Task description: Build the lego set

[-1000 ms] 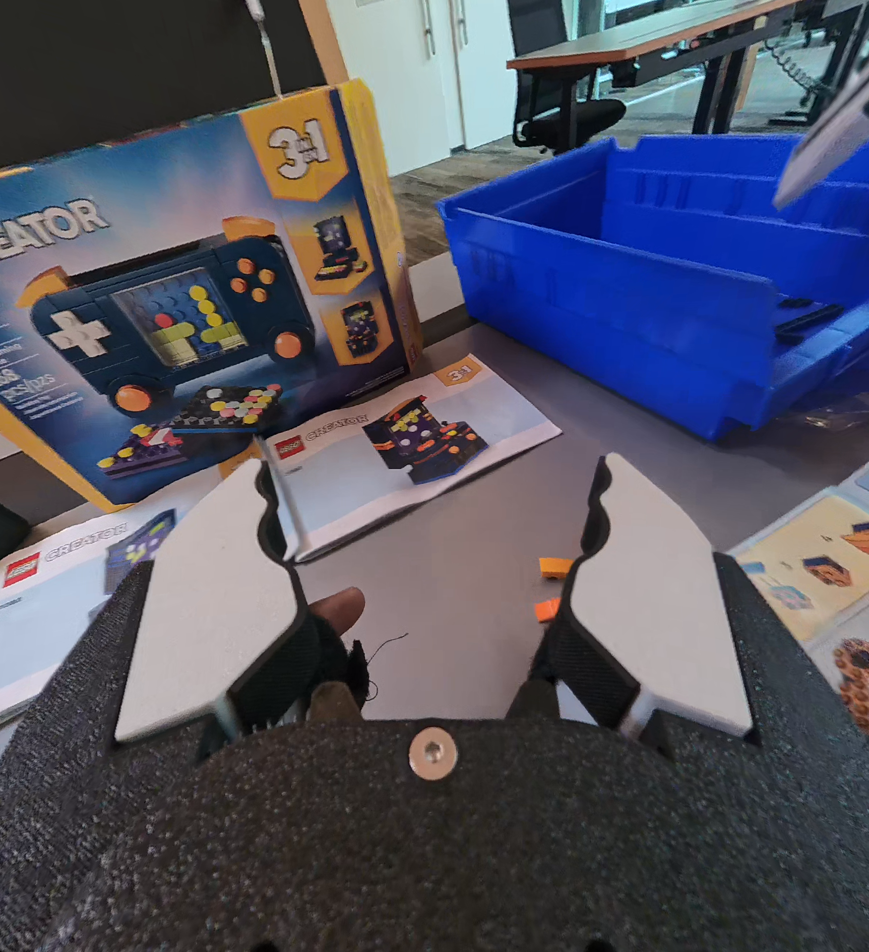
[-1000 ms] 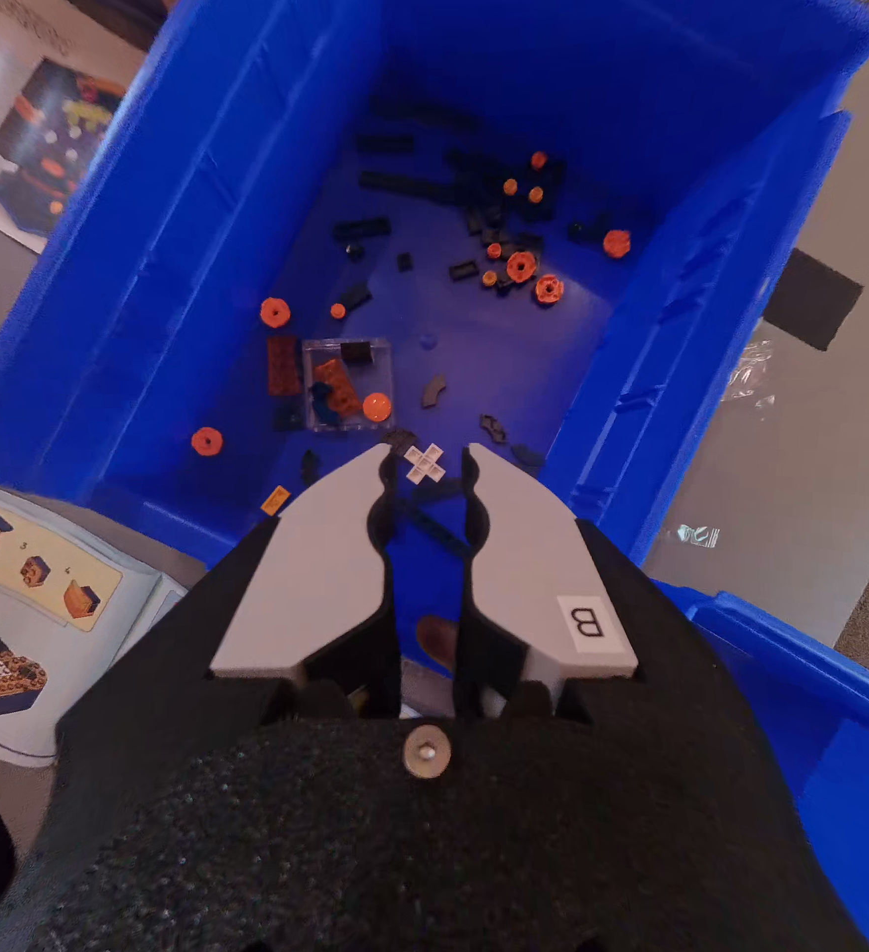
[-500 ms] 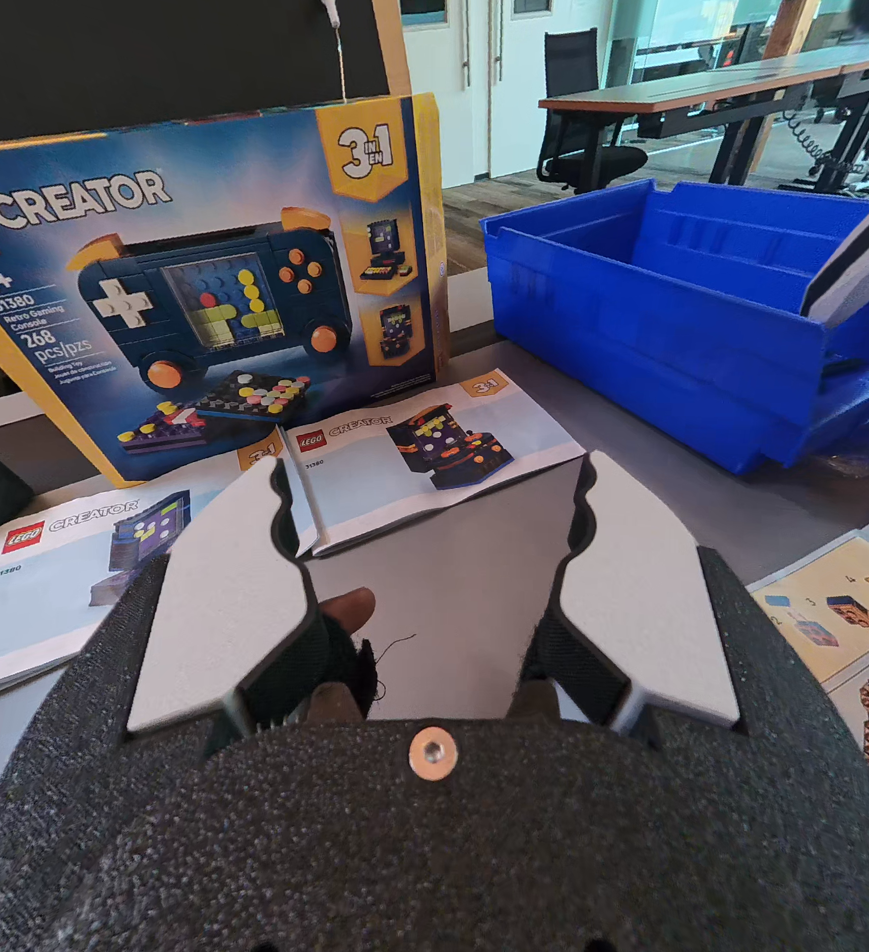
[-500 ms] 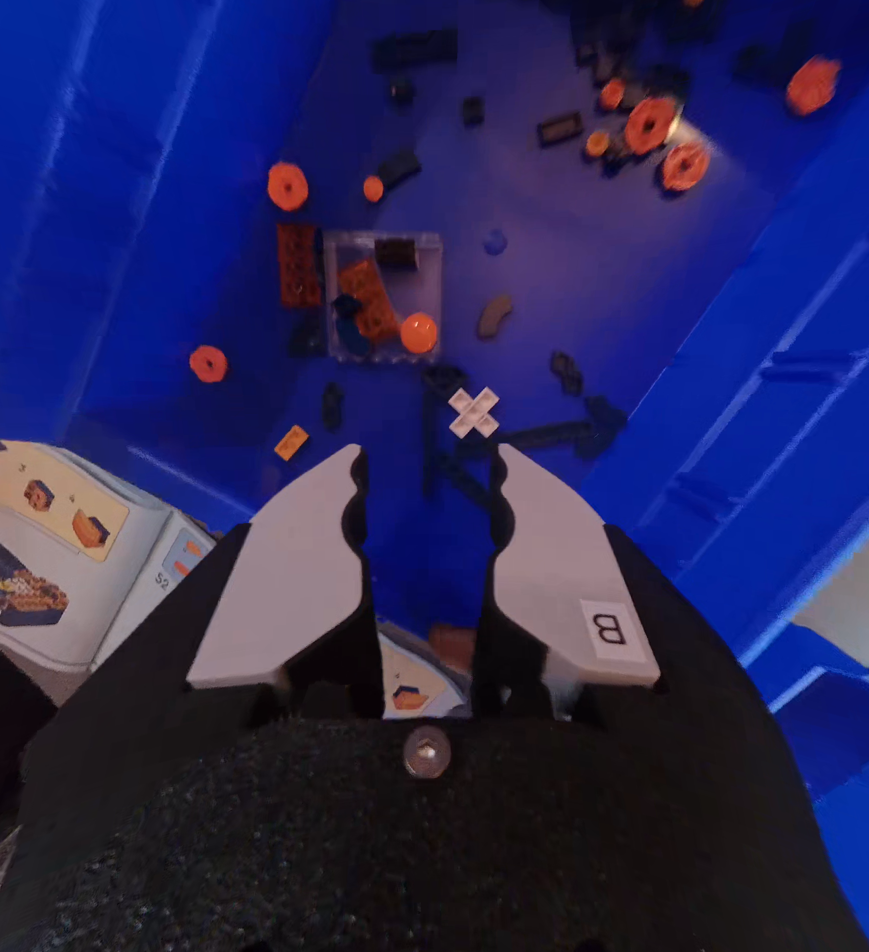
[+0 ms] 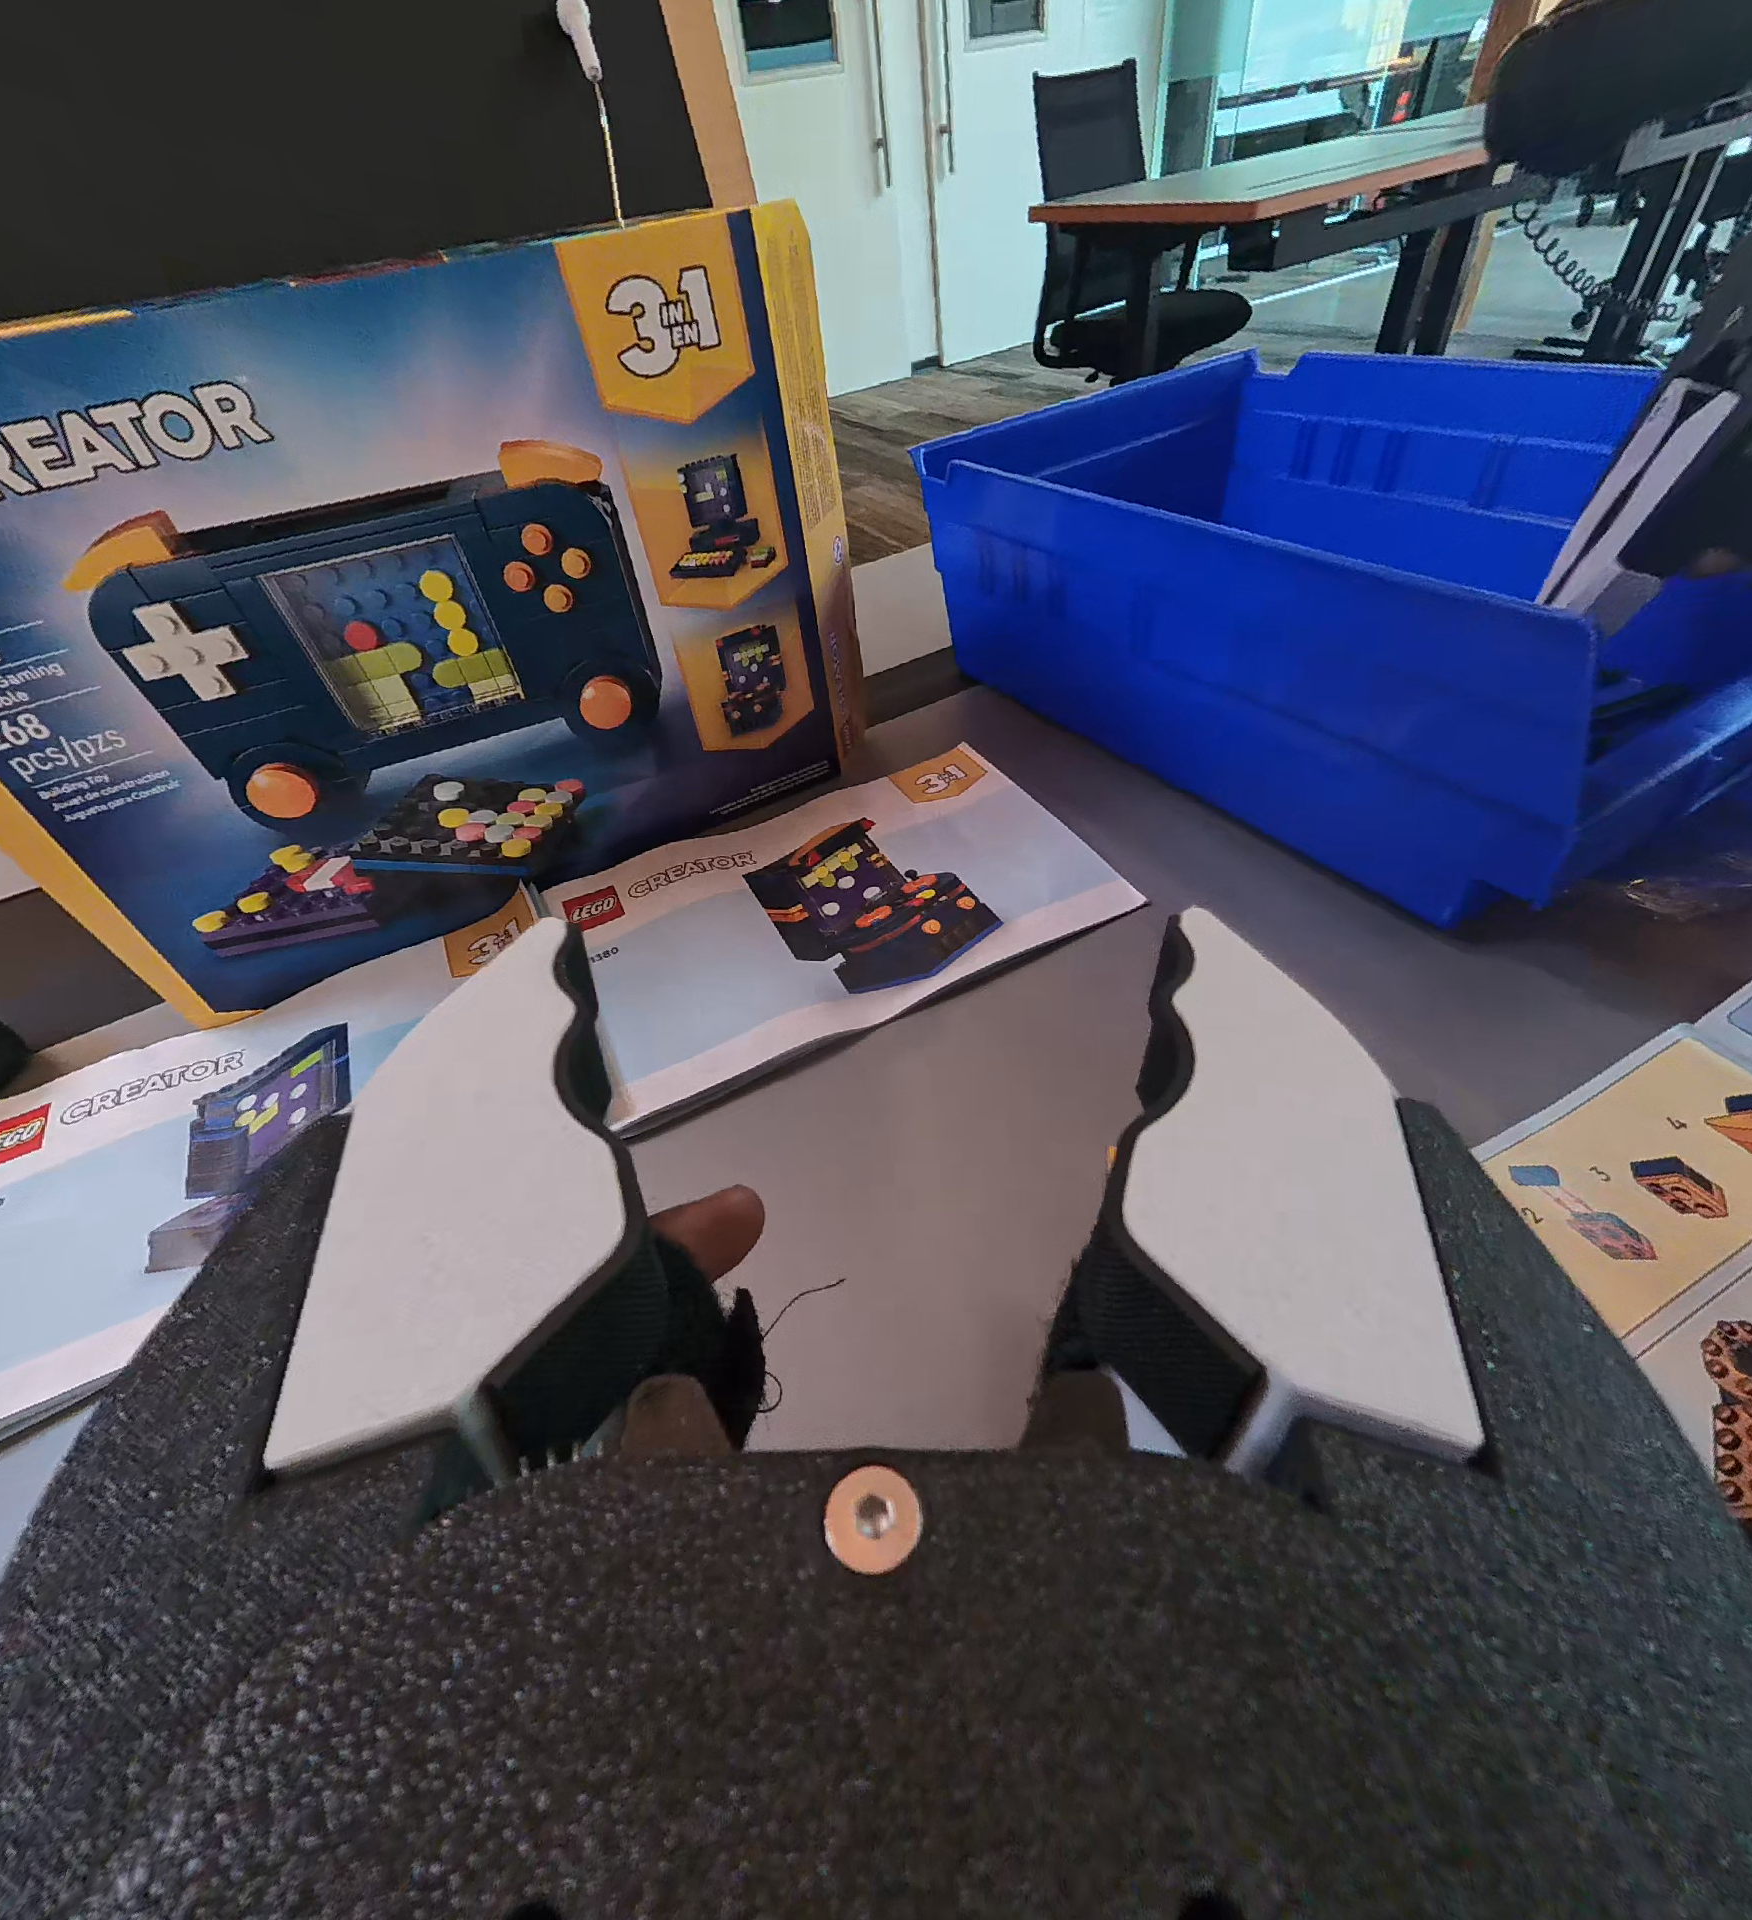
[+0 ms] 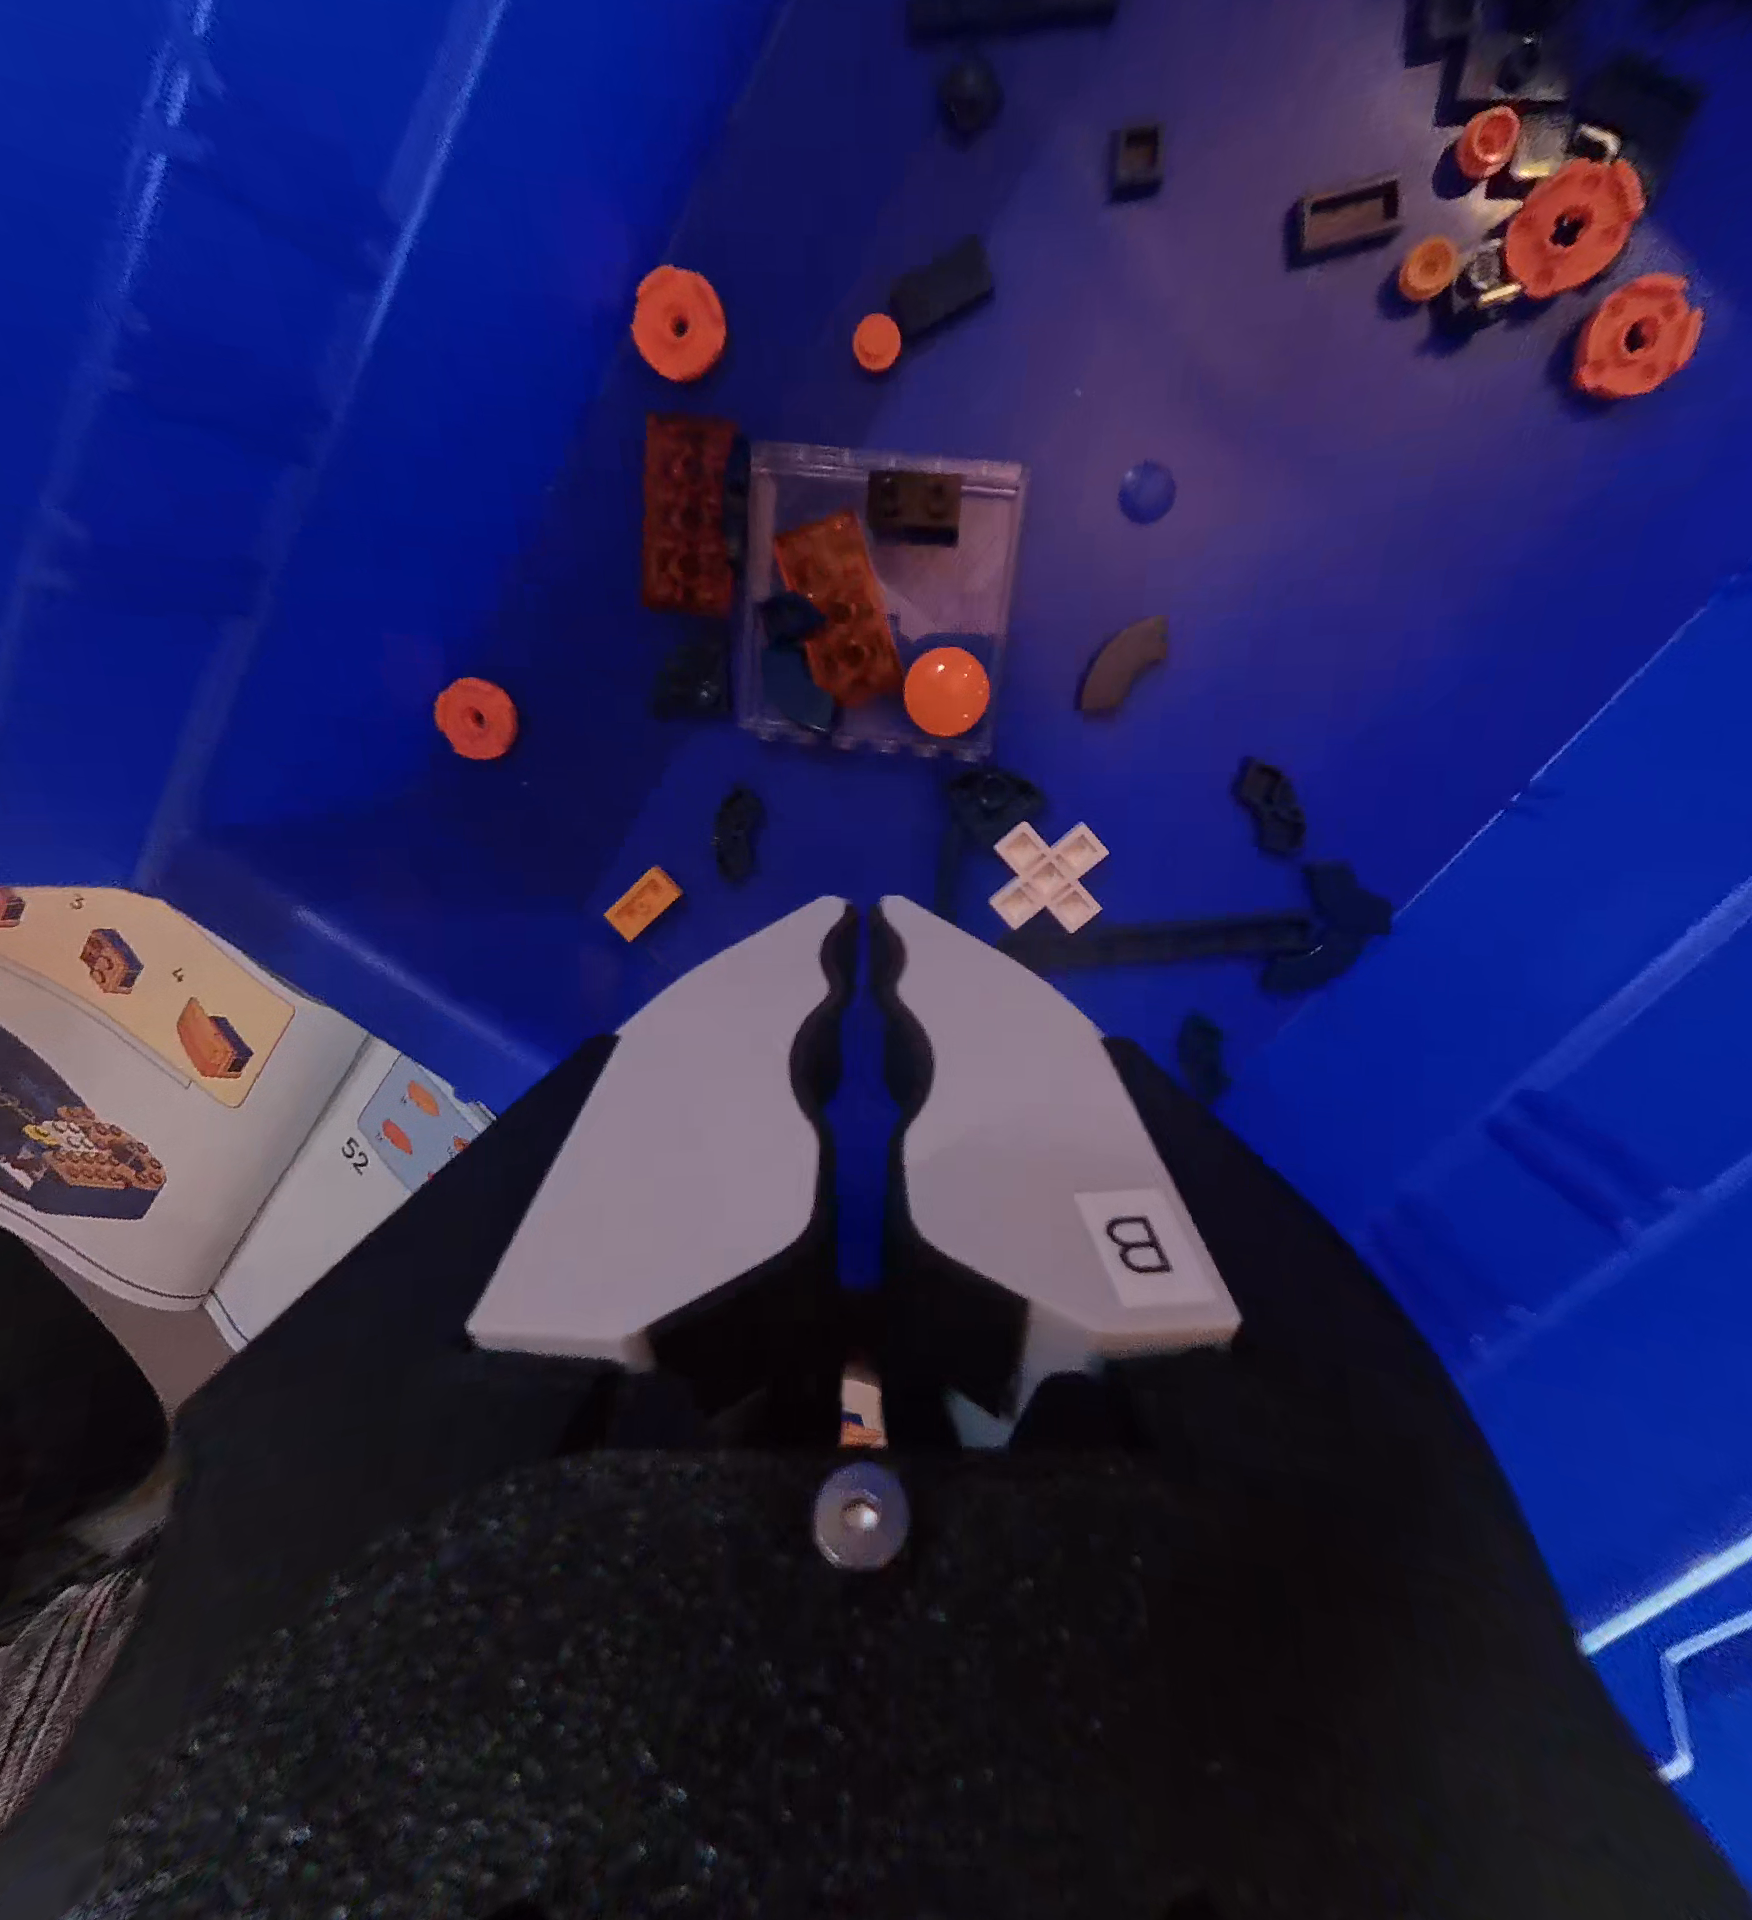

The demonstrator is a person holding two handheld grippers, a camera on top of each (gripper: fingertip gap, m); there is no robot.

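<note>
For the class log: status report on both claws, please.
Left claw open, empty, above grey table. Right claw shut, empty, inside blue bin near white cross piece.

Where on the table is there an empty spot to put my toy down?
Bare grey table lies between the middle booklet, the blue bin and the open instruction page. The bin's floor is crowded with small bricks.
</note>
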